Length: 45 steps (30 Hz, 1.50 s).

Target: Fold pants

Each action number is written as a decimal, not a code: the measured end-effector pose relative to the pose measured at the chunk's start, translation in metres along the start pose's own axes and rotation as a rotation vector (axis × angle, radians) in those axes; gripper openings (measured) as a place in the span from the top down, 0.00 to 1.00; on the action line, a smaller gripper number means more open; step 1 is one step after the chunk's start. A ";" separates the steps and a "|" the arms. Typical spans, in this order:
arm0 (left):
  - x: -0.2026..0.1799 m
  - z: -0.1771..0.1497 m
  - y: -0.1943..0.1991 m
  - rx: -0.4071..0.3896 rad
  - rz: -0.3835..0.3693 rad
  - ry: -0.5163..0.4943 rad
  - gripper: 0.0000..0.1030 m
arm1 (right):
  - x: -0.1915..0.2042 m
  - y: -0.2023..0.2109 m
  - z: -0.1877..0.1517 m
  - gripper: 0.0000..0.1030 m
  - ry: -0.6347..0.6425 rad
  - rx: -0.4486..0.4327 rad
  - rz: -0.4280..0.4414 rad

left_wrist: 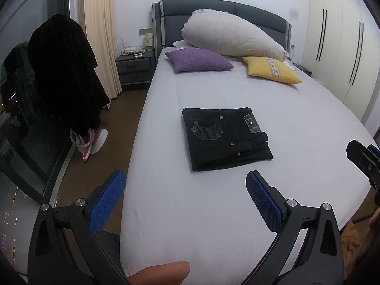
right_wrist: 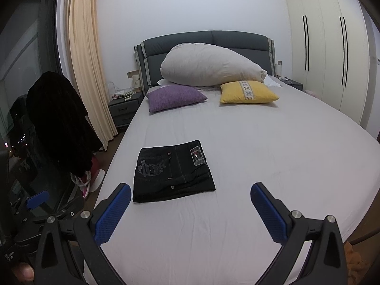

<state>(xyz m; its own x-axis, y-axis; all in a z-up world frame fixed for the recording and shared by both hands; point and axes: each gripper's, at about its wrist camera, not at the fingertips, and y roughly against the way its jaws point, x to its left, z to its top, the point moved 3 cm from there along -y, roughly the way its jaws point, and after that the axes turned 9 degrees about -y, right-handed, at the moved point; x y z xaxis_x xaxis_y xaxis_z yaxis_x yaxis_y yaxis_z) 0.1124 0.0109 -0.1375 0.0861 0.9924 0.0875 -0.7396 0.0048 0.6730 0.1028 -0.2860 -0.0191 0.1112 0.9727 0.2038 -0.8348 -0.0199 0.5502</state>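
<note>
Black pants (left_wrist: pixel 225 139) lie folded into a compact rectangle on the white bed (left_wrist: pixel 201 213), with a pocket embroidery and a waistband patch facing up. They also show in the right wrist view (right_wrist: pixel 172 172). My left gripper (left_wrist: pixel 186 182) is open and empty, held above the bed's near end, short of the pants. My right gripper (right_wrist: pixel 191 194) is open and empty, near the pants' front right corner but apart from them. The right gripper's tip shows at the left wrist view's right edge (left_wrist: pixel 363 156).
A purple cushion (left_wrist: pixel 199 59), a yellow cushion (left_wrist: pixel 273 70) and a big white pillow (left_wrist: pixel 232 35) lie by the headboard. A nightstand (left_wrist: pixel 134 68) and dark clothes on a stand (left_wrist: pixel 64 71) are left of the bed. A wardrobe (left_wrist: pixel 339 47) stands to the right.
</note>
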 end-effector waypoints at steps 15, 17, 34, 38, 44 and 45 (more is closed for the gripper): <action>-0.002 -0.003 -0.007 0.005 0.000 0.004 0.00 | 0.001 0.000 -0.002 0.00 0.000 0.004 0.001; -0.003 -0.003 -0.006 0.005 -0.002 0.004 0.00 | 0.001 0.000 -0.002 0.00 -0.001 0.005 0.002; -0.009 -0.008 -0.008 0.011 -0.005 0.009 0.00 | 0.004 -0.008 -0.017 0.00 0.002 0.017 0.007; -0.008 -0.007 -0.008 0.013 -0.005 0.010 0.00 | 0.004 -0.008 -0.016 0.00 0.001 0.018 0.008; -0.011 -0.009 -0.009 0.015 -0.010 0.009 0.00 | 0.005 -0.009 -0.020 0.00 0.001 0.021 0.009; -0.012 -0.010 -0.009 0.015 -0.009 0.009 0.00 | 0.005 -0.009 -0.020 0.00 0.000 0.021 0.009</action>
<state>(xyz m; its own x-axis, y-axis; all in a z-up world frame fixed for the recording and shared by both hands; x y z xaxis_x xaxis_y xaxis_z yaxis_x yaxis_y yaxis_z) 0.1115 0.0002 -0.1519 0.0870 0.9934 0.0746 -0.7287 0.0124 0.6847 0.1004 -0.2766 -0.0394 0.1032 0.9725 0.2087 -0.8243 -0.0338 0.5652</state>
